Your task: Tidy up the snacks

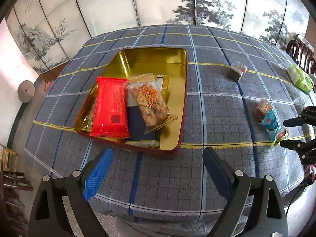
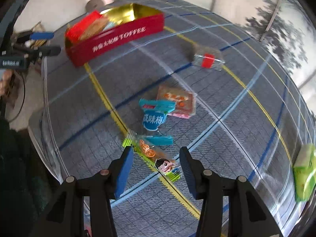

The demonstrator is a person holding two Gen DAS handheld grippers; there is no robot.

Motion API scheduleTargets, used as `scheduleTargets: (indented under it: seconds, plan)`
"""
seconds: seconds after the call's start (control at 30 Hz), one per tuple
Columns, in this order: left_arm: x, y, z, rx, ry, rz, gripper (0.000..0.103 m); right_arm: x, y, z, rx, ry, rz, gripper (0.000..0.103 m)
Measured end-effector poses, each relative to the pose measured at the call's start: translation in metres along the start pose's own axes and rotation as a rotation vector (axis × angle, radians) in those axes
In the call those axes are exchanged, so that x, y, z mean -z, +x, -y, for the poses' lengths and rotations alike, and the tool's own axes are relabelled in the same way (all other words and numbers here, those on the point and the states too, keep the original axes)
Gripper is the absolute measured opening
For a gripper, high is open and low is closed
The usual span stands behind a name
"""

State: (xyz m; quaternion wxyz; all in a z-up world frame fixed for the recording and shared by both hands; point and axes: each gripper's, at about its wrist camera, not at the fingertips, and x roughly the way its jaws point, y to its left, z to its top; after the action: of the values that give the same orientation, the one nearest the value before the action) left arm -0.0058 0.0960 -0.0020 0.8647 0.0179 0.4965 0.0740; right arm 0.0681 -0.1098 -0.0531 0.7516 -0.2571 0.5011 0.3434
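A red toffee tin [image 1: 158, 63] with a gold lining stands open on the checked tablecloth. In it lie a red packet [image 1: 110, 106], a bag of twisted dough sticks [image 1: 150, 102] and a dark blue packet [image 1: 140, 126]. My left gripper [image 1: 158, 154] hovers open and empty just short of the tin's near rim. My right gripper [image 2: 156, 154] is open and points down over a long green-edged snack packet [image 2: 156, 158] with a cartoon face. The packet lies on the cloth between the fingers, and neither pad touches it. A blue packet [image 2: 154, 118] and an orange-pink packet [image 2: 177, 100] lie just beyond it.
A dark snack with a red label [image 2: 205, 59] lies farther out on the cloth, and a green pack [image 2: 304, 169] sits near the table's right edge. A painted folding screen [image 1: 158, 4] stands behind the table, with a wooden chair [image 1: 302, 53] at the far right.
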Motion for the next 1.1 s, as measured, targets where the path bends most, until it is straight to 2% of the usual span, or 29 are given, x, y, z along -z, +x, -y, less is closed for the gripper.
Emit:
scheduleTargets:
  seconds: [0.07, 0.17, 0.2, 0.37, 0.4, 0.73, 0.9, 1.0, 1.1]
  plan:
    - [0.001, 0.002, -0.002, -0.001, -0.008, -0.011, 0.091, 0.001, 0.005, -0.003, -0.004, -0.032, -0.02, 0.048]
    - [0.002, 0.004, -0.001, -0.008, -0.007, -0.022, 0.091, 0.002, 0.011, -0.008, -0.013, -0.051, -0.031, 0.031]
    - [0.002, 0.004, 0.0, -0.01, -0.004, -0.021, 0.091, 0.003, 0.013, -0.01, -0.012, -0.052, -0.029, 0.029]
    - [0.001, 0.005, 0.007, -0.007, 0.008, -0.015, 0.091, 0.008, 0.013, -0.017, -0.008, -0.01, 0.021, 0.028]
    - [0.001, 0.005, 0.009, -0.005, 0.012, -0.015, 0.091, 0.009, 0.013, -0.017, -0.005, 0.003, 0.033, 0.022]
    - [-0.007, 0.009, 0.036, 0.051, 0.043, -0.007, 0.091, 0.031, -0.008, -0.009, 0.022, 0.163, 0.146, 0.022]
    - [-0.015, 0.015, 0.06, 0.082, 0.046, -0.016, 0.091, 0.046, -0.031, 0.032, 0.12, 0.347, 0.217, 0.022]
    - [-0.017, 0.022, 0.077, 0.112, 0.045, -0.047, 0.091, 0.047, -0.026, 0.056, 0.231, 0.435, 0.222, 0.022]
    - [-0.019, 0.026, 0.09, 0.162, 0.022, -0.086, 0.088, 0.047, -0.017, 0.076, 0.297, 0.491, 0.237, 0.022]
